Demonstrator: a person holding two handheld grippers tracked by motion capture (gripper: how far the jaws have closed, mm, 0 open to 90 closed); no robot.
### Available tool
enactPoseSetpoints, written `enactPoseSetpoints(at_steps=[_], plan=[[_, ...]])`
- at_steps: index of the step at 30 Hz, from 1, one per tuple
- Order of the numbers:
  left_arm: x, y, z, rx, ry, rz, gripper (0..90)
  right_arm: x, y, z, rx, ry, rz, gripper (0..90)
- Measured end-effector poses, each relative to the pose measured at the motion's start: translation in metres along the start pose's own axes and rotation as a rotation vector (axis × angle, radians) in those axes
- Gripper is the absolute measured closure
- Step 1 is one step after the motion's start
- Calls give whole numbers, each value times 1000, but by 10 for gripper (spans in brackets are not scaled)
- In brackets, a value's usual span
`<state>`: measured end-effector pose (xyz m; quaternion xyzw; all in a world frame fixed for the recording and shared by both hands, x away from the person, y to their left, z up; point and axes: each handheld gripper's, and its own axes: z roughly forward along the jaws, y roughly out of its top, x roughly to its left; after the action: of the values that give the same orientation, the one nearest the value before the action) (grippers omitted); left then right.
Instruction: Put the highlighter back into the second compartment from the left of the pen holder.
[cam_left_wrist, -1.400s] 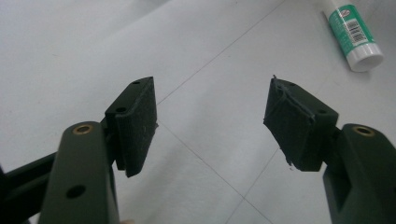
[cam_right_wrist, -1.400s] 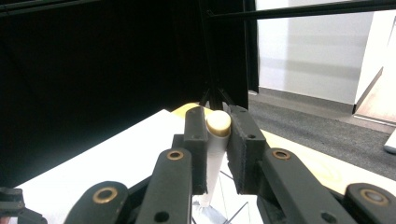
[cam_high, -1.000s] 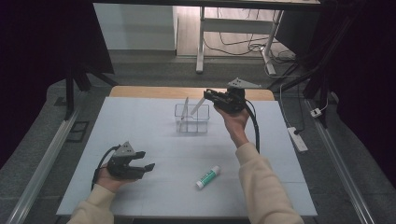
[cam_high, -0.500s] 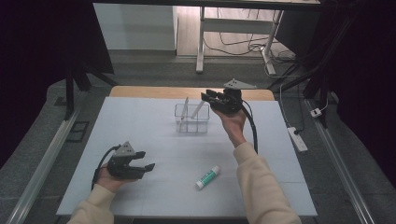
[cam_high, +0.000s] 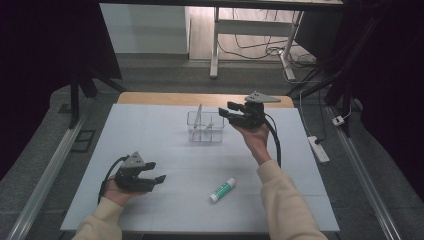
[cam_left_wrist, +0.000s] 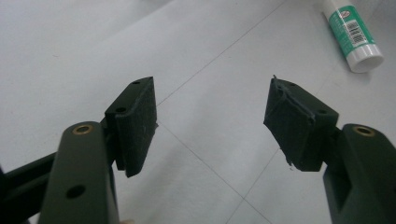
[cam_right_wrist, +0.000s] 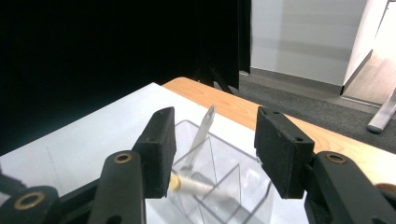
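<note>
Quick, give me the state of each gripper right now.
Left gripper: open, holding nothing, low over the table.
Right gripper: open, holding nothing, above the clear organizer.

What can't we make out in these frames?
- Glue stick label: too small in the high view; in the left gripper view the tube is cut off by the top edge and the print is blurred.
- Clear organizer: its near side is cut off by the bottom edge and hidden behind the right gripper fingers in the right gripper view.
- White item in it: end hidden by a finger; kind unclear.
</note>
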<state>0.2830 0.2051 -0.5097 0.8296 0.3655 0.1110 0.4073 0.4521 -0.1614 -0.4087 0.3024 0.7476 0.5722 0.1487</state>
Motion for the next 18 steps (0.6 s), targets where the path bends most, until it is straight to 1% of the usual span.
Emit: enactPoseSetpoints(at_steps=[4, 6, 8, 10, 14, 18], plan=[[0, 0, 0, 1, 0, -1, 345, -1, -8, -11, 15, 10, -1, 477], [0, 0, 1, 2, 0, -1, 344, -1, -12, -17, 24, 8, -9, 477], [0, 0, 1, 2, -1, -2, 344, -2, -17, -22, 24, 12, -2, 478], [0, 0, 1, 2, -1, -3, 344, -3, -21, -27, 32, 10, -5, 478], [0, 0, 0, -1, -2, -5, 344, -1, -28, -37, 40, 16, -7, 477], [1, 0, 0, -3, -3, -9, 344, 0, -38, -48, 61, 22, -21, 475]])
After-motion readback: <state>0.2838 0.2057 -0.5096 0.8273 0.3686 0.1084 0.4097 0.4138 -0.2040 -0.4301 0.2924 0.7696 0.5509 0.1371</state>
